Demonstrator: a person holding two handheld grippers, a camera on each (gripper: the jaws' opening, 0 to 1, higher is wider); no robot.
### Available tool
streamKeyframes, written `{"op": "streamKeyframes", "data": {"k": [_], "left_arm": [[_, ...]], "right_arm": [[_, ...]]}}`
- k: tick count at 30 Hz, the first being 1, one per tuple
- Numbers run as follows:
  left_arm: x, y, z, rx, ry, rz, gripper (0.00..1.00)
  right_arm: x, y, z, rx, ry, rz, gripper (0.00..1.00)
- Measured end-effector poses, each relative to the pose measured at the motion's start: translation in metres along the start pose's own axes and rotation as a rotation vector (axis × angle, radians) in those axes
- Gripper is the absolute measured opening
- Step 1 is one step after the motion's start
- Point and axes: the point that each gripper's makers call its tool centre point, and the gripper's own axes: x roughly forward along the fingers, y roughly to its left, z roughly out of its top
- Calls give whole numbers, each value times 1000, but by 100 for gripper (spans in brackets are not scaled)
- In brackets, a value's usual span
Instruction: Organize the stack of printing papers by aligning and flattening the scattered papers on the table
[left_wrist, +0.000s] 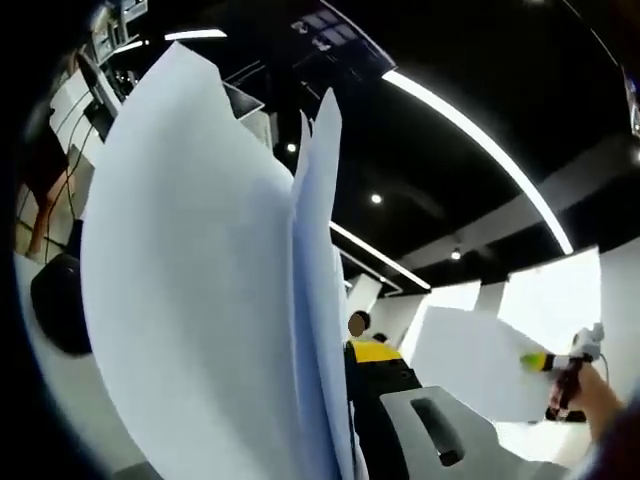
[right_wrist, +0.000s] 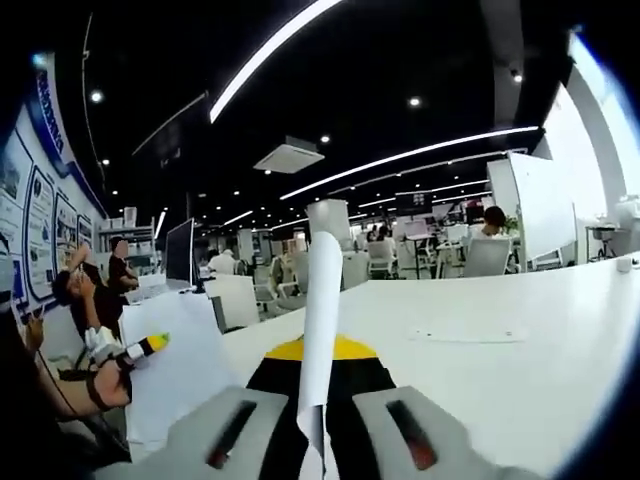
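Note:
In the left gripper view several white printing papers (left_wrist: 200, 300) stand upright and close, fanned a little at the top. My left gripper (left_wrist: 345, 430) is shut on their lower edge; one grey jaw shows to the right of them and the papers hide the other. Far right, a hand holds my right gripper (left_wrist: 565, 365) with a white sheet (left_wrist: 475, 365) in it. In the right gripper view that sheet (right_wrist: 320, 320) rises edge-on between the two grey jaws of my right gripper (right_wrist: 315, 425), which is shut on it. At the left, the left gripper (right_wrist: 140, 350) holds up its papers (right_wrist: 175, 375).
A long white table (right_wrist: 500, 340) stretches ahead in the right gripper view. A monitor (right_wrist: 180, 255) and office chairs (right_wrist: 485, 258) stand beyond it. People (right_wrist: 85, 295) sit at the far left. Ceiling light strips (left_wrist: 480, 140) run overhead.

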Motion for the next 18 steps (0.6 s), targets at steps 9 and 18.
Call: {"op": "streamKeyframes", "data": {"k": [9,18], "left_arm": [[-1,-1,1,1,-7,-6,7],[-1,0,0,-7,-3,-7,7]], "right_arm": [[-4,1,7,-11,-28,-3,0],[-9,-6,2,5,-26,-15,0]]}}
